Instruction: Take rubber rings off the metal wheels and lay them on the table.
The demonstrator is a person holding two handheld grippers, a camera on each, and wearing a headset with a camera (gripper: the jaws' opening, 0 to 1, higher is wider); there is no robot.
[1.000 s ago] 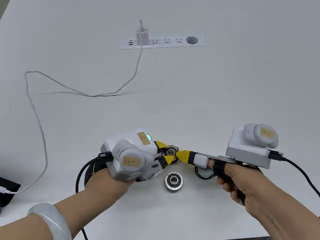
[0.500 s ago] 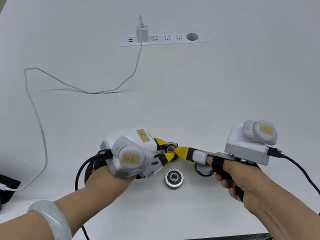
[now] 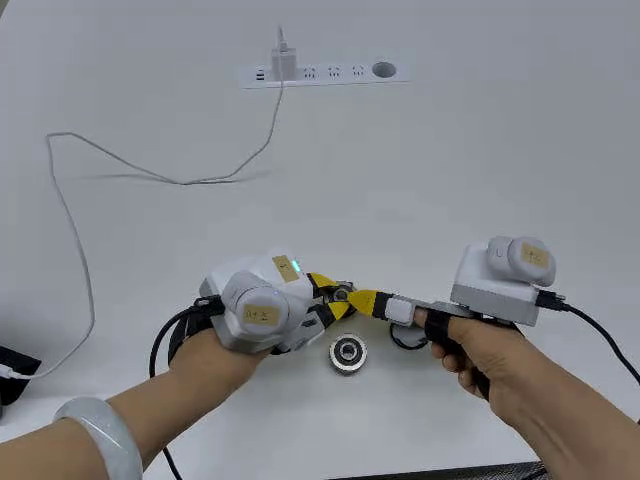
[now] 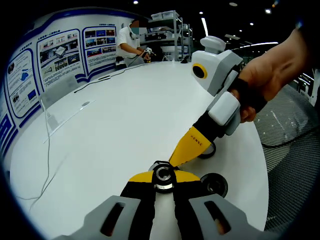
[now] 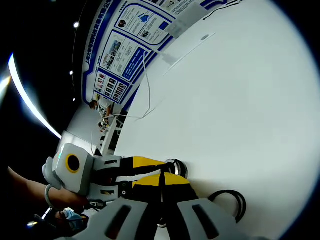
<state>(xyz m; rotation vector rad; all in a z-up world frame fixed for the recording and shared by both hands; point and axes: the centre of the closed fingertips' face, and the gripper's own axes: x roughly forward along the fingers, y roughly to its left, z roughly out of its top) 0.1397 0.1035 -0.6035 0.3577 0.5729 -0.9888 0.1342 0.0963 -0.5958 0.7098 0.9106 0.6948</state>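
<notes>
Evidently, left hand-held gripper (image 3: 330,300): clamped on the metal wheel (image 4: 163,179).
Right hand-held gripper (image 5: 161,178): jaws closed, tip at the rubber ring (image 5: 180,169); needed a slow outward peel.

wheel (image 4: 163,173) half hidden by left gripper (image 4: 164,178) | right gripper (image 5: 161,176) tips' catch too small to tell | black item (image 3: 12,376) cut off, 8 o'clock

Two grippers nose to nose, low in front of the person!
The left gripper (image 3: 334,303), held in the left hand (image 3: 215,352), points right with its jaws clamped on a wheel (image 4: 163,175). The right gripper (image 3: 360,300), in the right hand (image 3: 470,348), points left, jaws pressed together, tips touching that wheel's rim. Both forearms reach in from below, slightly bent.
</notes>
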